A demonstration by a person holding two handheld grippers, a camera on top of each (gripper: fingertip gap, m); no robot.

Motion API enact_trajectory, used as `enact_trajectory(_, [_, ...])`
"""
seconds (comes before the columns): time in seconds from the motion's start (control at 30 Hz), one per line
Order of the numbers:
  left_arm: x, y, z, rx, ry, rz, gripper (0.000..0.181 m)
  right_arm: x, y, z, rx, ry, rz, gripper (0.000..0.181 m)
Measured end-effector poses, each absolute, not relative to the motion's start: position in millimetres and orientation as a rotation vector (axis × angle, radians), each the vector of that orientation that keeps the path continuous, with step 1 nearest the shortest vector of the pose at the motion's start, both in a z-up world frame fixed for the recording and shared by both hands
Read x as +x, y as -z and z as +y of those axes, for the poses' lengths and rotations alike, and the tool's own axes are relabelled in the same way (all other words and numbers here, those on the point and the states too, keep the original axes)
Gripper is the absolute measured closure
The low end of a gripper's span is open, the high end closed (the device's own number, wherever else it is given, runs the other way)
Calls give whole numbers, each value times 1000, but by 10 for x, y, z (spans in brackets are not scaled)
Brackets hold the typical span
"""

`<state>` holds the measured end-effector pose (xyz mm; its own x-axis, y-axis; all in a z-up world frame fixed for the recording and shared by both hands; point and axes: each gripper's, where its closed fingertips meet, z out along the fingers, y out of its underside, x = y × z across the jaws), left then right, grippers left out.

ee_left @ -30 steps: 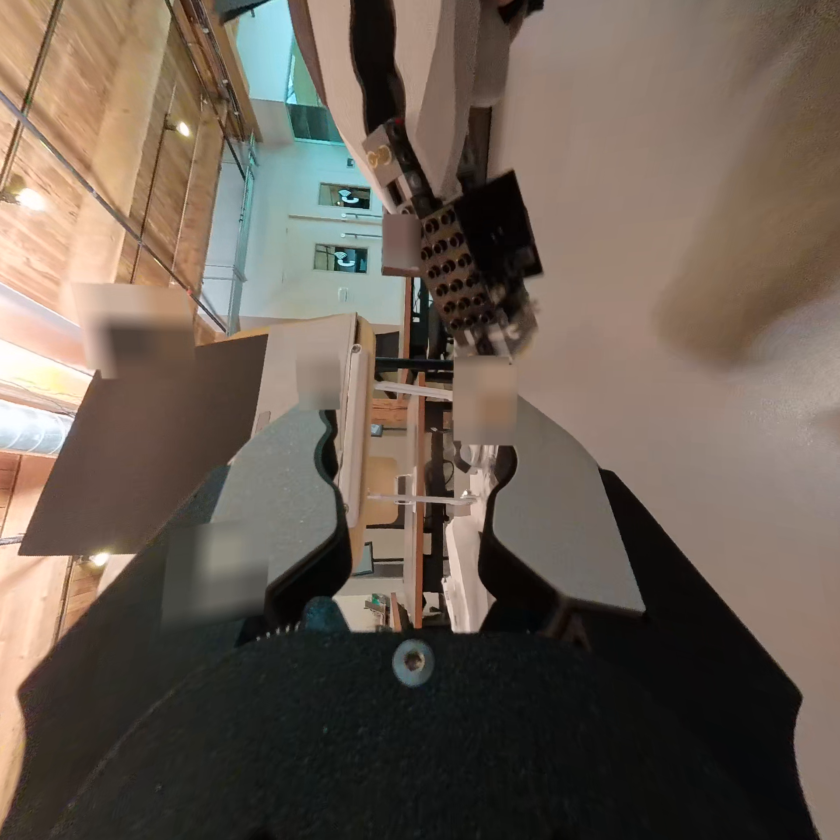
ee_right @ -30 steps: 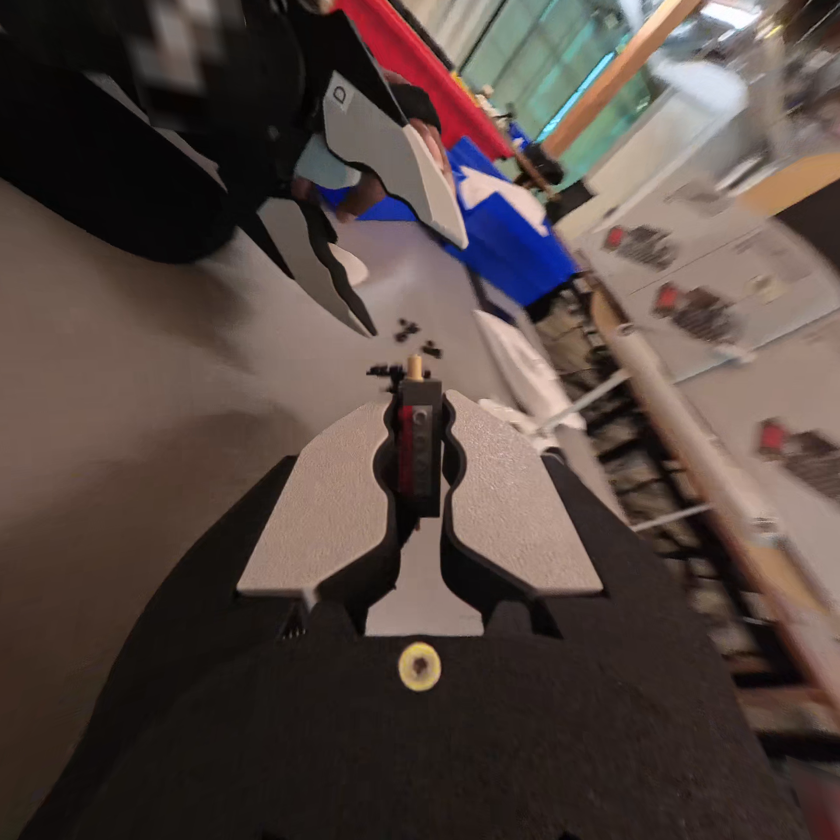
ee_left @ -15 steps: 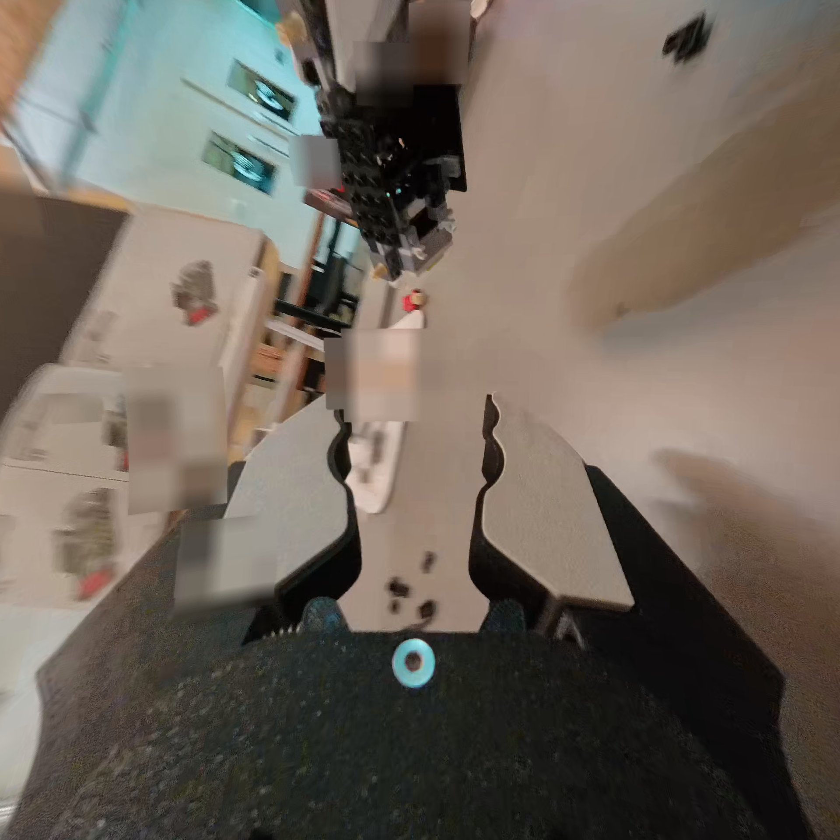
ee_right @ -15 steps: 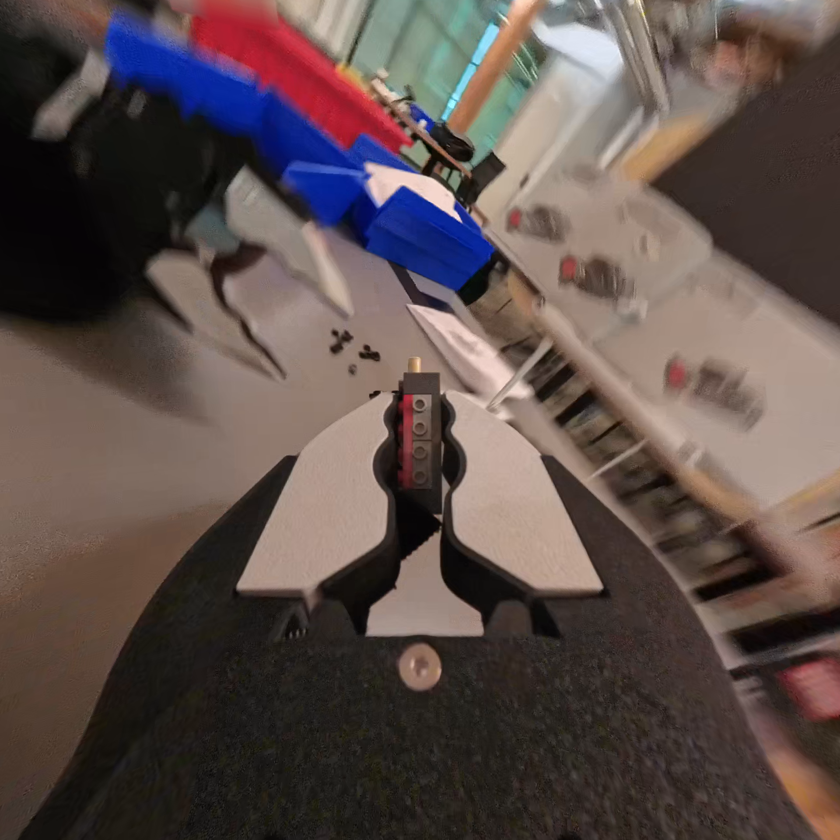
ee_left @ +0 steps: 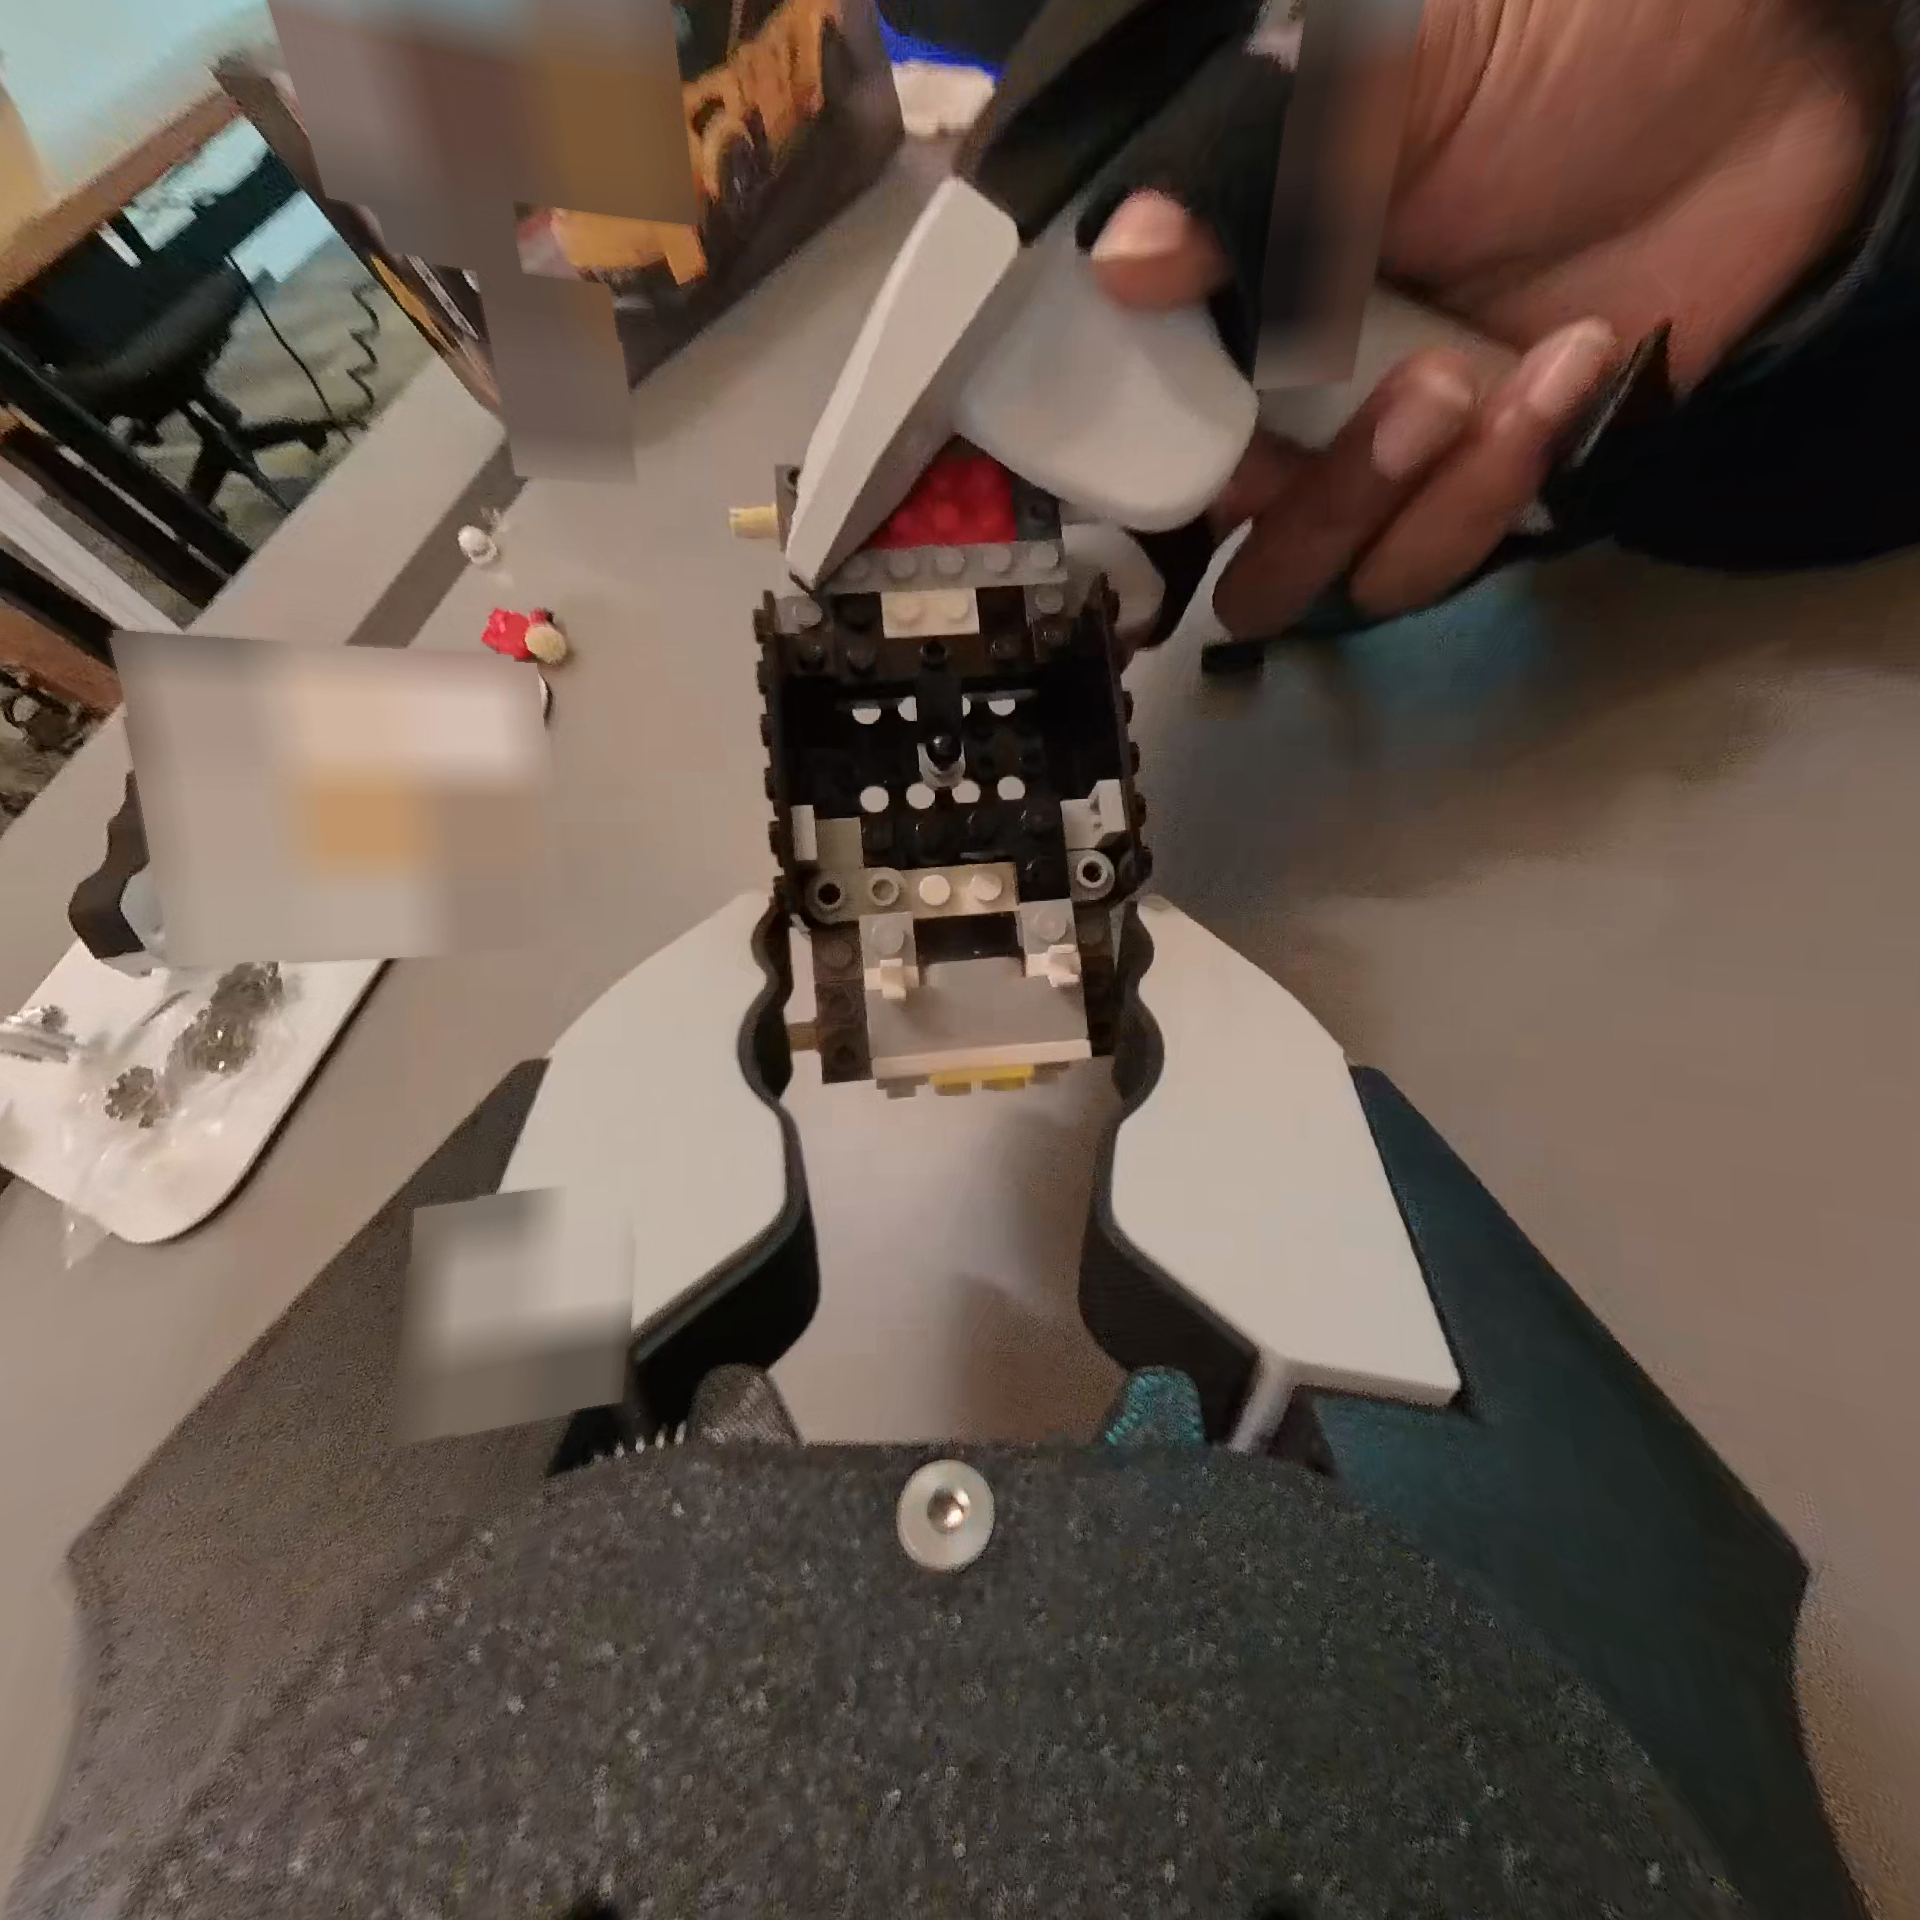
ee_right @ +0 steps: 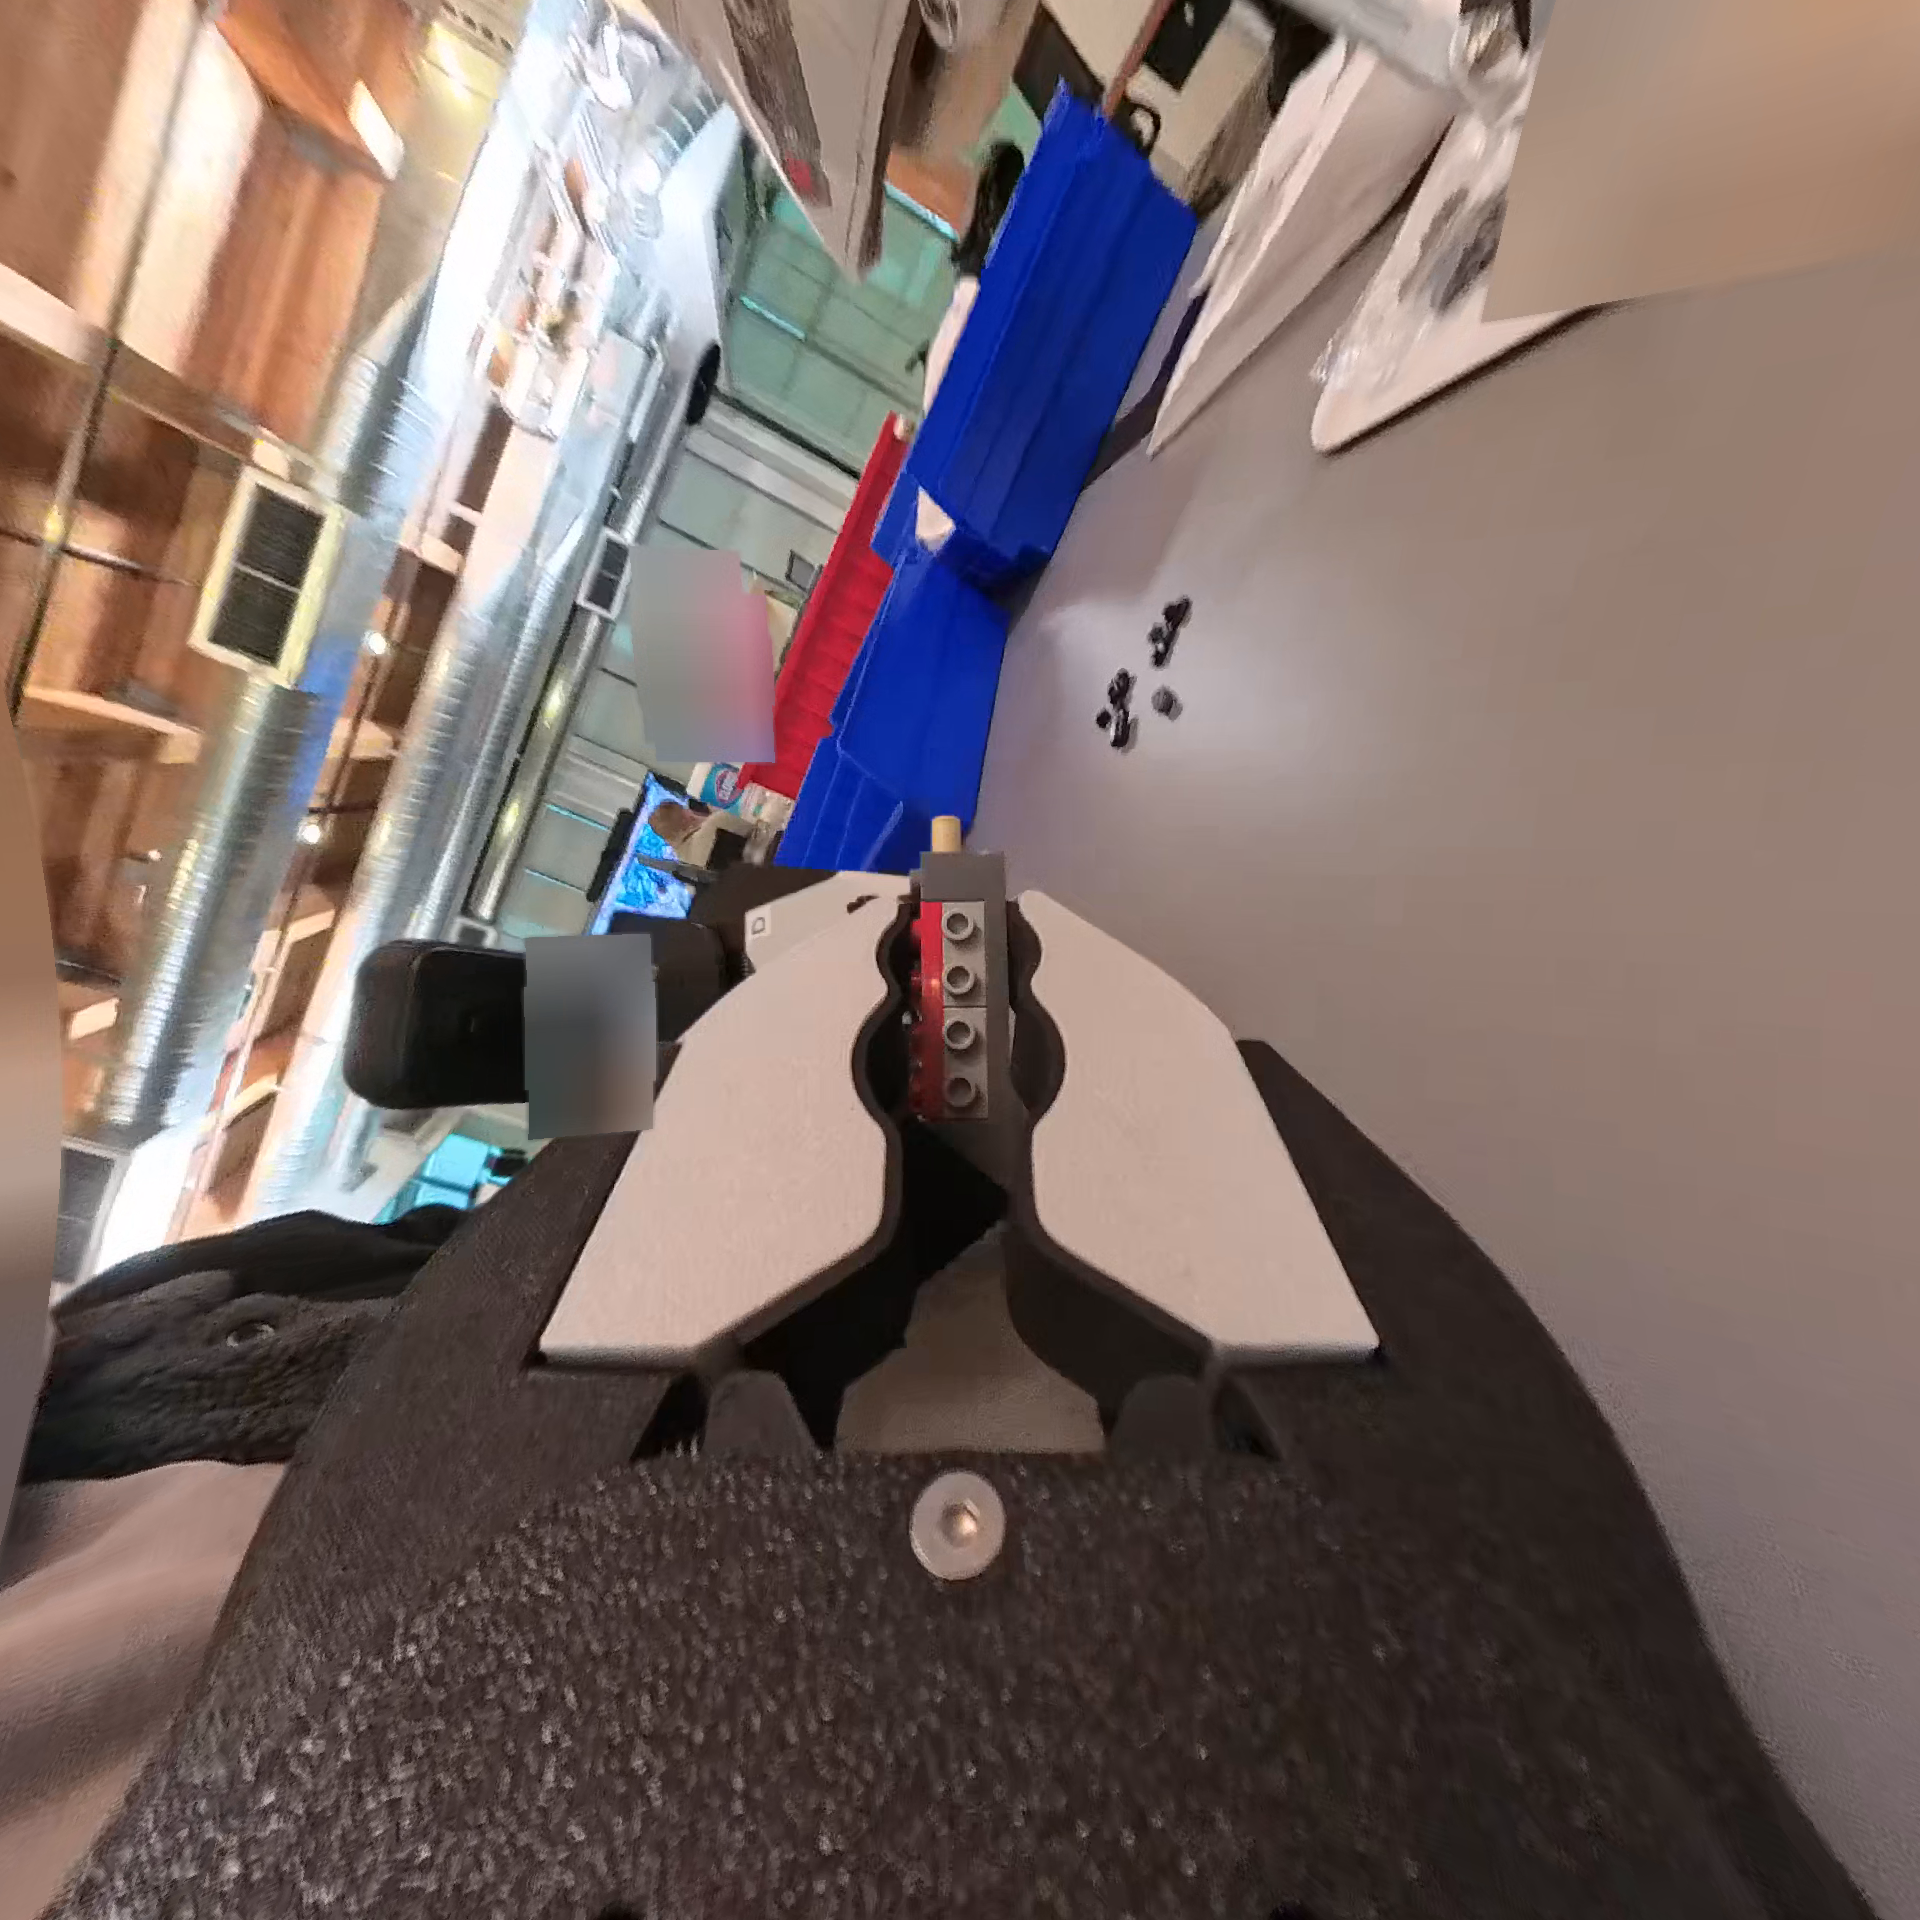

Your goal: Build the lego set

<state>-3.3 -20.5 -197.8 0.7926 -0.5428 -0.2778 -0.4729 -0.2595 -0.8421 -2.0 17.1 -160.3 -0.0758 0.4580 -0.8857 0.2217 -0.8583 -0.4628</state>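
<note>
A black and grey lego model (ee_left: 945, 810) lies on the grey table (ee_left: 1507, 935). My left gripper (ee_left: 948, 997) is open, and its fingertips flank the model's near end on both sides. My right gripper (ee_left: 966, 509) comes in from the far side and is shut on the model's far end, at a red and grey part (ee_left: 945, 499). In the right wrist view the right gripper (ee_right: 951, 997) clamps that red and grey stack (ee_right: 961, 1008), which has a tan pin (ee_right: 943, 831) at its tip. A hand (ee_left: 1475, 395) holds the right gripper.
A small red piece with a tan pin (ee_left: 523, 632) and a white piece (ee_left: 476, 540) lie left of the model. A white mat with bagged parts (ee_left: 208, 1122) lies at the left. The set's box (ee_left: 769, 156) stands behind. Loose black pieces (ee_right: 1143, 675) and blue bins (ee_right: 1039, 364) are farther off. The gap from one gripper's tips to the other's is roughly 6 cm.
My left gripper has swung down toward the table and closed in on the model, so its open fingers now flank the near end. My right gripper has kept its hold throughout.
</note>
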Motion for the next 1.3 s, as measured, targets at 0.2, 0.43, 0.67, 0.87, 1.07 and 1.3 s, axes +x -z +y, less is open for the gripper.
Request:
enact_trajectory(0.2, [23,2113,-365,-2031,316,783,122,157,1606,166,-2036,-1855,-1193,150])
enact_trajectory(0.43, [54,2467,-490,-2242,416,816,123,859,1991,338,-1722,-956,-1970,157])
enact_trajectory(0.67, [-24,2520,-417,-2234,325,824,116,1022,2521,178,-1648,-651,-2196,158])
enact_trajectory(0.87, [-62,2221,-446,-2105,366,809,119,931,2456,99,-1610,-762,-2239,171])
enact_trajectory(1.07, [294,1626,-636,-1731,531,885,134,525,1489,-589,-1513,-1974,-1809,171])
enact_trajectory(1.3, [345,1256,-705,-1471,216,924,152,277,1119,-821,-1530,-2651,-1342,171])
